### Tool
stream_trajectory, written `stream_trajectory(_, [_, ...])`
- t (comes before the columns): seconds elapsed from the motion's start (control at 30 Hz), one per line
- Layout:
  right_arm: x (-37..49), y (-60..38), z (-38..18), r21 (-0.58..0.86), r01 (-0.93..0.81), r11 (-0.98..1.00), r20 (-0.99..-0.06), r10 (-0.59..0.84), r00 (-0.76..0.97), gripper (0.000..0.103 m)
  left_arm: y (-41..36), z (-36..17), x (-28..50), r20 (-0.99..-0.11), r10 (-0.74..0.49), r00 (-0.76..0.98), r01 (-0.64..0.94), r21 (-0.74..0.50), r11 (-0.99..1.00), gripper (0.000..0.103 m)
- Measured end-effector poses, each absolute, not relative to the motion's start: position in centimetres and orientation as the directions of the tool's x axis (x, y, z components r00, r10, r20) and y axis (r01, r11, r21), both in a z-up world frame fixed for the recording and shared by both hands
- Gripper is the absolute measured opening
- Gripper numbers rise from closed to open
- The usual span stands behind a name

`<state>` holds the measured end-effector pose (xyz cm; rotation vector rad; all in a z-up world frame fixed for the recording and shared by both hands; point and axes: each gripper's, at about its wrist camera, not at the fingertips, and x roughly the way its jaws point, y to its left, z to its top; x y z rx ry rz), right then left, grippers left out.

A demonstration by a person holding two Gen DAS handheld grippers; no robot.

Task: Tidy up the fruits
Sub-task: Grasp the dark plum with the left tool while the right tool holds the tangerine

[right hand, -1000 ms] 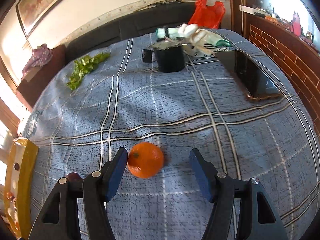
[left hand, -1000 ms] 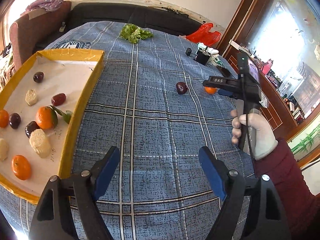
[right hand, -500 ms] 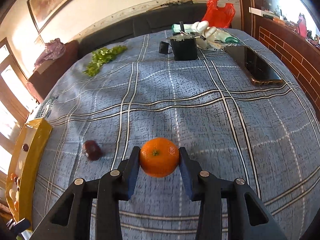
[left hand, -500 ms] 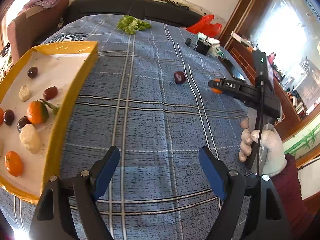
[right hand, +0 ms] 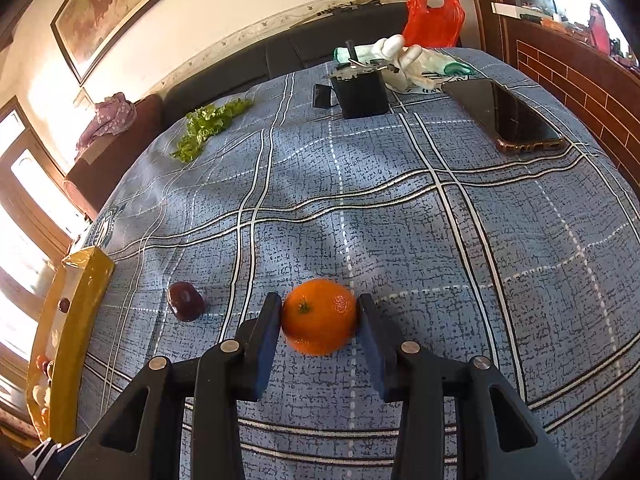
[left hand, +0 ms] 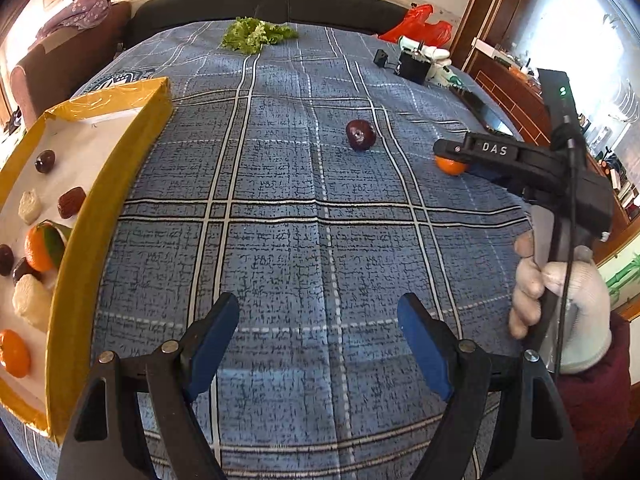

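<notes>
- A table (left hand: 320, 240) under a blue plaid cloth fills both views; a dark sofa (left hand: 260, 4) runs behind its far edge, below a pale wall.
- In the right wrist view a framed painting (right hand: 120, 8) hangs at the upper left, and brick-red wood panelling (right hand: 568, 64) lines the right side.
- A yellow-rimmed tray (left hand: 100, 216) with a white floor sits at the left of the left wrist view; it holds oranges, dark red fruits and pale lumps.
- At the table's far end lie a bunch of green leaves (left hand: 256, 34), a black container (right hand: 360, 92), a white glove (right hand: 404, 56) and a red plastic bag (right hand: 434, 16); a phone (right hand: 508, 114) lies at the right.
- A dark red fruit (right hand: 185, 301) rests on the cloth, left of the held fruit and well apart from the tray.
- The right claw (right hand: 319, 320) has just closed in; its blue pads press both sides of an orange (right hand: 319, 315), low in the centre of the right wrist view.
- In the left wrist view that same claw shows at the right, gripped by a white-gloved hand (left hand: 568, 304) with a maroon sleeve, the orange peeking under its tip.
- The left claw (left hand: 319, 326) stands wide, nothing between its pads, only bare cloth in front of it at the bottom of the frame.
</notes>
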<state>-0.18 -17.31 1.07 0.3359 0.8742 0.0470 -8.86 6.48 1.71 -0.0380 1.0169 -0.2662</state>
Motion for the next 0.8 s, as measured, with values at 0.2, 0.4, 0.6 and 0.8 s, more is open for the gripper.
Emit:
stream_trajectory(0.2, [-0.2, -17.1, 1.1, 0.299, 0.096, 0.949, -0.745, 0.170, 0.645, 0.042, 6.8, 0.8, -8.5, -0.840, -0.228, 0.493, 0.192, -0.150, 0.970, 0.081])
stream_trajectory(0.4, [-0.2, -17.0, 1.0, 0.295, 0.098, 0.950, -0.745, 0.165, 0.647, 0.042, 6.4, 0.7, -8.5, -0.836, -0.211, 0.506, 0.197, -0.126, 0.972, 0.083])
stream_trajectory(0.6, [-0.1, -17.1, 1.0, 0.293, 0.097, 0.951, -0.745, 0.164, 0.647, 0.042, 5.5, 0.4, -8.5, -0.849, -0.170, 0.501, 0.209, -0.071, 0.975, 0.089])
stream_trajectory(0.8, [-0.1, -17.1, 1.0, 0.293, 0.097, 0.951, -0.745, 0.164, 0.647, 0.042, 4.7, -0.1, -8.4, -0.864, -0.124, 0.488, 0.229, -0.010, 0.973, 0.097])
